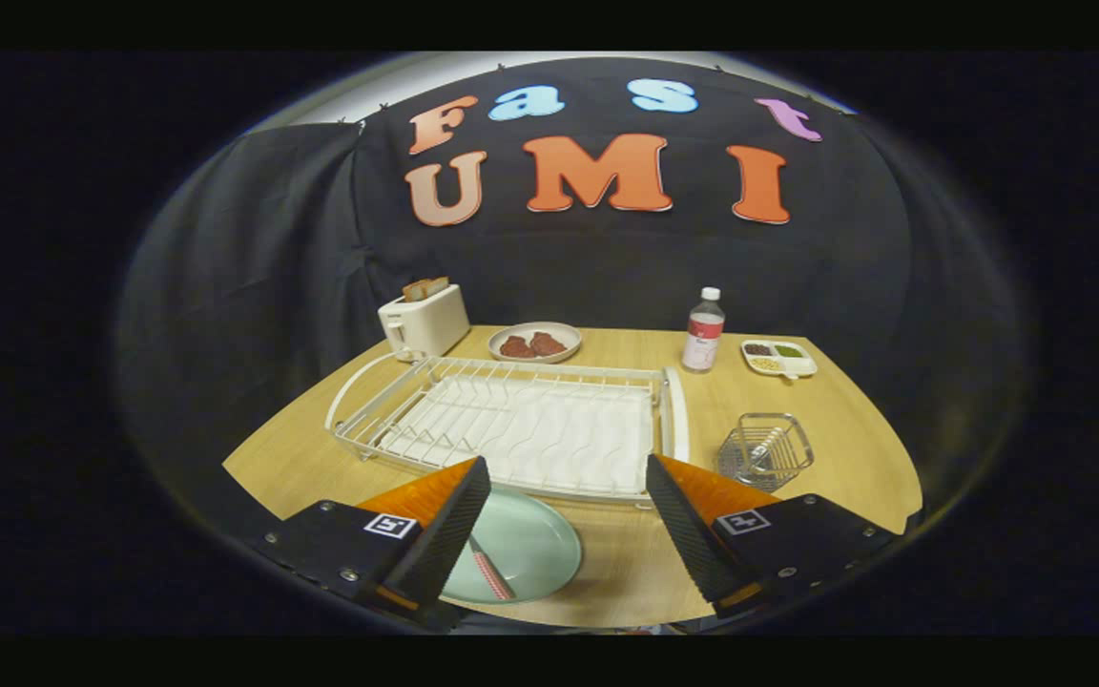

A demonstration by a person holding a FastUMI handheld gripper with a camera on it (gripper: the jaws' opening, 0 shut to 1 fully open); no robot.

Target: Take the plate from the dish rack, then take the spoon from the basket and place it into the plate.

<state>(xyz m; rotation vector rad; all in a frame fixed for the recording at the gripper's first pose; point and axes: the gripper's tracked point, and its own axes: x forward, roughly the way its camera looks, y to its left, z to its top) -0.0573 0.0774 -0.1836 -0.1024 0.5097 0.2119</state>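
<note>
A pale green plate (526, 544) lies on the wooden table (836, 420) just in front of the white dish rack (521, 425), partly behind my left finger. A spoon with a red-and-white patterned handle (490, 572) rests in the plate, next to that finger. The rack holds no dishes. The wire basket (765, 450) stands to the right of the rack, beyond my right finger. My gripper (567, 496) hovers above the plate's right side, open, with nothing between its fingers.
At the back stand a white toaster (424, 321) with bread in it, a bowl of reddish food (534, 342), a plastic bottle (703, 330) and a small divided snack tray (778, 357). Black cloth walls close in the table.
</note>
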